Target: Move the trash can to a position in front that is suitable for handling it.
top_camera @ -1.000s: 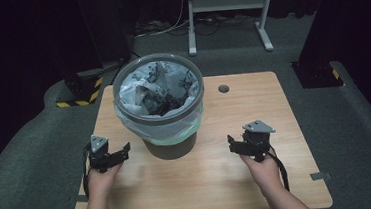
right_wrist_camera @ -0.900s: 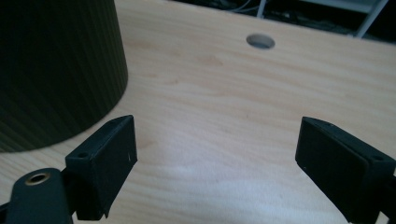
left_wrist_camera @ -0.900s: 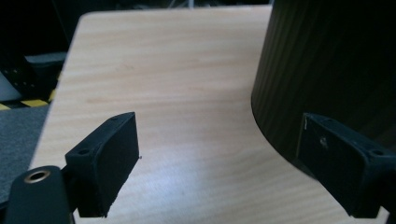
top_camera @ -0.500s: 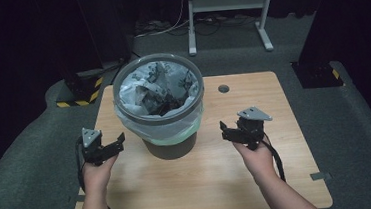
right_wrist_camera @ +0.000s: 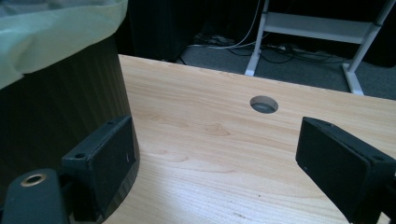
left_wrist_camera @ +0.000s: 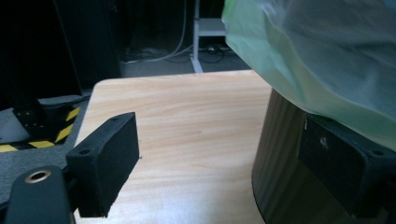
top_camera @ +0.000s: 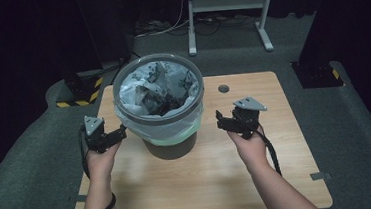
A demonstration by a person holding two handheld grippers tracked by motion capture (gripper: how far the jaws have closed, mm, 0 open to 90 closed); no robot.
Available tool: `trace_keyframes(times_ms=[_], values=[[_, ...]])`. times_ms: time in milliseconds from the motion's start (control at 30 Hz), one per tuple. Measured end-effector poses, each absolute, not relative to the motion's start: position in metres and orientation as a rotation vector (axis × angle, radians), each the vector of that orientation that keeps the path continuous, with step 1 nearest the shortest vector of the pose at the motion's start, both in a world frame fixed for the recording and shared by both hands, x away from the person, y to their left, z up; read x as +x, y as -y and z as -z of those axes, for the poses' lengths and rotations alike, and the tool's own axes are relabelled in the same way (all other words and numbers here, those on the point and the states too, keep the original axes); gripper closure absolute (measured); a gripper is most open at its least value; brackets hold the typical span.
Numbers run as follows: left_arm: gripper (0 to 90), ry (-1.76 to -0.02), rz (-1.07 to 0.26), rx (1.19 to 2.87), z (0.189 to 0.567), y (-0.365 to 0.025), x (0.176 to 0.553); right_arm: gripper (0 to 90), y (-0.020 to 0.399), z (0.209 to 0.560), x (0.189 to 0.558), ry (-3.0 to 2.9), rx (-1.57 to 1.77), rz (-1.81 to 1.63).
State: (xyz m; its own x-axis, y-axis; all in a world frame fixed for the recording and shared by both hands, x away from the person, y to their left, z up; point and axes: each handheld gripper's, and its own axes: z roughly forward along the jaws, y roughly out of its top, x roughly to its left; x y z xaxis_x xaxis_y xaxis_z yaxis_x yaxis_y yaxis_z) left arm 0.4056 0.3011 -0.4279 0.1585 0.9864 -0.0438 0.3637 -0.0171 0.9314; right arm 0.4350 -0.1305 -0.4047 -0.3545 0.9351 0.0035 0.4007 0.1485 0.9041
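Bin (top_camera: 168,136) with a green liner (top_camera: 175,128) stands mid-table (top_camera: 279,177) toward the far edge; left gripper (top_camera: 118,135) and right gripper (top_camera: 223,120) flank it, fingers apart, holding nothing.

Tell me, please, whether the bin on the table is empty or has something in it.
Not empty: the bin stands upright, and crumpled material lies inside its liner, whose edge is folded over the rim.

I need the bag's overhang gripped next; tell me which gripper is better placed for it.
Left, probably. The left gripper sits open right beside the bin, just under the bag's overhang. The right gripper, also open, stands farther off.
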Motion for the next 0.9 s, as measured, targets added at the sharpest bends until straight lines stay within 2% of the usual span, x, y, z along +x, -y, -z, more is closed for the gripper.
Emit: trace_keyframes(times_ms=[233,333,633,800,900], values=[[14.2,-1.37,-0.913,1.521,0.432,-0.305,0.419,11.7,0.117,0.407,0.444,-1.836,1.26,-1.151],[14.6,-1.376,-0.857,1.517,0.435,-0.308,0.427,11.7,0.106,0.407,0.45,-1.825,1.224,-1.144],[14.5,-1.263,-0.915,1.593,0.433,-0.291,0.431,12.0,0.089,0.416,0.466,-1.802,1.159,-1.163],[18.4,-1.241,-0.917,1.59,0.433,-0.29,0.429,13.0,0.083,0.425,0.474,-1.859,1.141,-1.187],[21.6,-1.235,-0.883,1.581,0.434,-0.291,0.428,17.4,0.08,0.43,0.476,-1.873,1.117,-1.172]])
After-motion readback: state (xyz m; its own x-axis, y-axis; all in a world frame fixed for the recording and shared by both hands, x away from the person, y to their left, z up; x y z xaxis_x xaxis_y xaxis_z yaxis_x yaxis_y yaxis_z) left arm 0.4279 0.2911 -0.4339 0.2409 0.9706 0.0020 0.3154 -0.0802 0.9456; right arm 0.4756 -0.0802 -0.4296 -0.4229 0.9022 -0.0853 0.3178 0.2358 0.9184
